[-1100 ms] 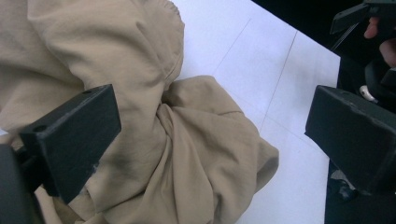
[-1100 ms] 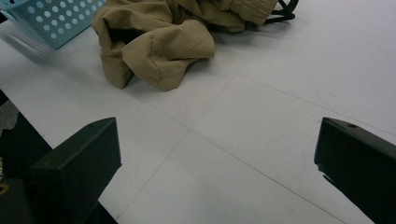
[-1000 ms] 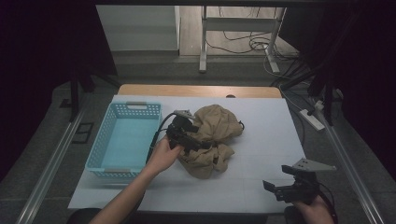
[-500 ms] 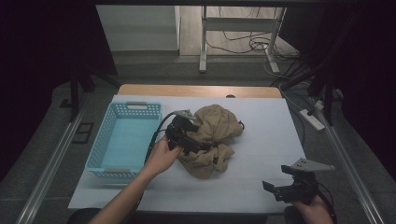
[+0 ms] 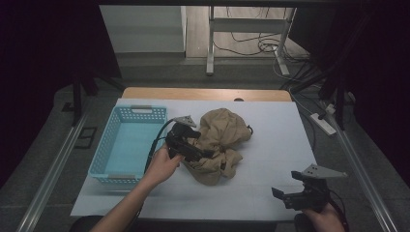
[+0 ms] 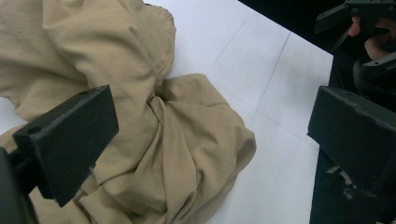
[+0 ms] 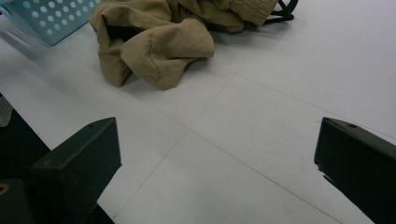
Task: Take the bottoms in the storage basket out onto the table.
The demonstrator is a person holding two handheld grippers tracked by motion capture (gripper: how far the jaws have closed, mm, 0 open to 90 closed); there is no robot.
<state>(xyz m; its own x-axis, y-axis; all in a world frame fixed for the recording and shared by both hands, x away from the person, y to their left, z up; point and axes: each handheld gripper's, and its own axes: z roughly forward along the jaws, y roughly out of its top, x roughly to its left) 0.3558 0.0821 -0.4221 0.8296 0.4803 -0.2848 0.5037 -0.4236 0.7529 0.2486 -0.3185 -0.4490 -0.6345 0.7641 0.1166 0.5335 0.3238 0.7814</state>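
My left tool (image 5: 205, 154) is at the tan cloth (image 5: 217, 145), with its jaws spread wide and nothing clamped between them. In the left gripper view, the crumpled cloth (image 6: 154, 116) lies directly below and ahead of this tool, spanning most of the gap between the two jaws; the jaw on the left of that view sits over the cloth, and the jaw on the right sits over bare white tabletop (image 6: 280, 116). Whether either jaw touches the fabric cannot be told. My left hand (image 5: 162, 166) grips the tool body, and the cable runs back from it past the blue basket (image 5: 109, 154), which stands just beside this tool on the side away from the cloth. My right tool (image 5: 278, 193) is held near the front edge of the tabletop (image 5: 270, 130), well apart from the cloth, with its jaws also spread wide and empty. In the right gripper view, the cloth (image 7: 159, 42) lies far ahead of this tool and toward the left jaw's side, with open white surface between the jaws. A corner of the basket (image 7: 51, 18) appears beyond the cloth, at the upper left of that view. A black strap or loop (image 7: 282, 14) lies at the far edge of the cloth.
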